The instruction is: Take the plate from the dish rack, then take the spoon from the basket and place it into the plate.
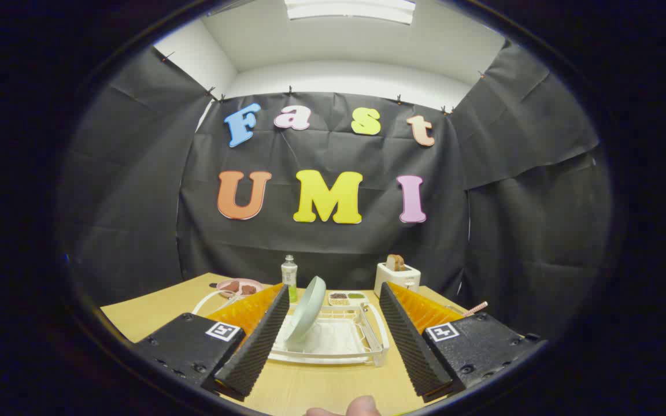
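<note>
Gripper: fingers spread wide, gripping nothing
Plate: pale green, standing tilted on edge in the white dish rack, between and just beyond the fingertips
Dish rack: mid-tabletop
Bottle: behind rack, near far edge
Toaster: far right corner

Basket mostly hidden behind tongs finger; its contents untellable

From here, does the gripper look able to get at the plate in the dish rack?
Probably yes: the gripper is open, and the plate leans in the dish rack just ahead, between its fingers, with nothing in between.
</note>
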{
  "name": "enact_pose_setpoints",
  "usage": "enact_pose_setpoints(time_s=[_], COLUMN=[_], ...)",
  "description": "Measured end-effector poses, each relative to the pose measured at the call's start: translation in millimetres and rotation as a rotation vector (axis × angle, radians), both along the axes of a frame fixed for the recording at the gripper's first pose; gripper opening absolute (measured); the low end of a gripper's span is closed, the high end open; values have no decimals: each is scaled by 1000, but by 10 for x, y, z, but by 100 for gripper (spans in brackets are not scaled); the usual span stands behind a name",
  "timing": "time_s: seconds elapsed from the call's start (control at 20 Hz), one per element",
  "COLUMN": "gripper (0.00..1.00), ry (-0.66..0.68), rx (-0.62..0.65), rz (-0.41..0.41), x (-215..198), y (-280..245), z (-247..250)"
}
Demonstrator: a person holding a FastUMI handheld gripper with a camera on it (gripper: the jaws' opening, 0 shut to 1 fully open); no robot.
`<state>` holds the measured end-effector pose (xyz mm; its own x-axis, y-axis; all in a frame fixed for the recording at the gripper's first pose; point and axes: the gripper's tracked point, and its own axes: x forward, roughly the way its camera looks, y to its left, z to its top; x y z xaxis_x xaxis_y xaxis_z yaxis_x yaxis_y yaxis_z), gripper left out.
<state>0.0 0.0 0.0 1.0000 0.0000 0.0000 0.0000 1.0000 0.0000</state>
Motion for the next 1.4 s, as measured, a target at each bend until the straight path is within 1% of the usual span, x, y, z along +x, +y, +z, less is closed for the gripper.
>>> enact_pose_setpoints(time_s=[0.5,0.95,1.15,1.4], gripper=[100,100,100,100], ry=[-22,-16,-23,-19], rx=[-13,-21,-13,-43], rz=[-10,6,28,67], x=[-1,42,22,82], y=[-40,-32,-69,-70], z=[57,34,114,224])
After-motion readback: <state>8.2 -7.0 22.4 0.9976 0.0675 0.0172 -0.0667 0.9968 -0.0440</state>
